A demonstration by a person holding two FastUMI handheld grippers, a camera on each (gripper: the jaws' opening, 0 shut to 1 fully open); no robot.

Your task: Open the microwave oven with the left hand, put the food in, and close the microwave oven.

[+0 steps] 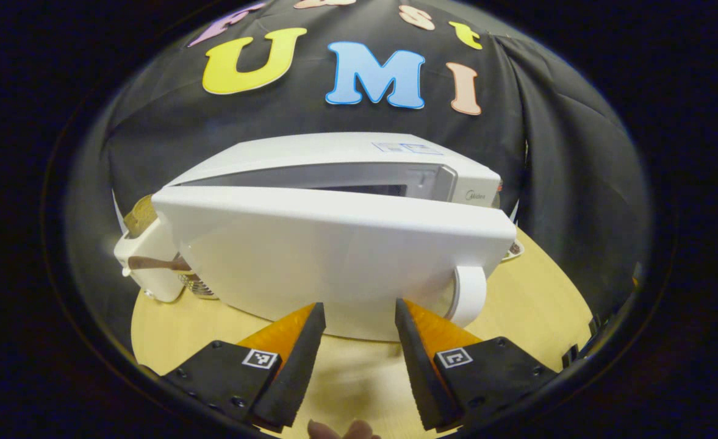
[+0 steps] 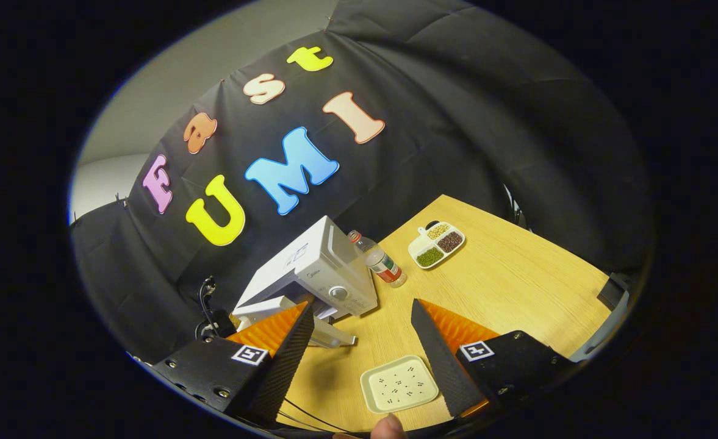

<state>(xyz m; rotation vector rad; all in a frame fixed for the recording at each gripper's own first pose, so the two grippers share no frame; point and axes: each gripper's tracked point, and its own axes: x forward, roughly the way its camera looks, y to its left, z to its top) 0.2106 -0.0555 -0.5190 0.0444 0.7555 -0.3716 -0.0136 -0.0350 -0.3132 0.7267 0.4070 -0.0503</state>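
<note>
The white microwave [image 1: 334, 155] stands on the wooden table, and its door [image 1: 334, 256] hangs partly open, swung out toward me. The door's white loop handle [image 1: 470, 296] is at its lower right corner. My left gripper [image 1: 359, 312] is open just in front of the door's lower edge, holding nothing. In the right gripper view the microwave [image 2: 319, 268] is farther off with its door [image 2: 333, 334] ajar. A cream square plate [image 2: 398, 384] with dark specks lies on the table below my right gripper [image 2: 362, 311], which is open and empty.
A clear bottle [image 2: 380, 262] stands right of the microwave, with a divided tray of beans [image 2: 437, 245] beyond it. A white appliance with a brown handle [image 1: 151, 263] sits left of the microwave. Bare tabletop [image 2: 517, 286] stretches to the right.
</note>
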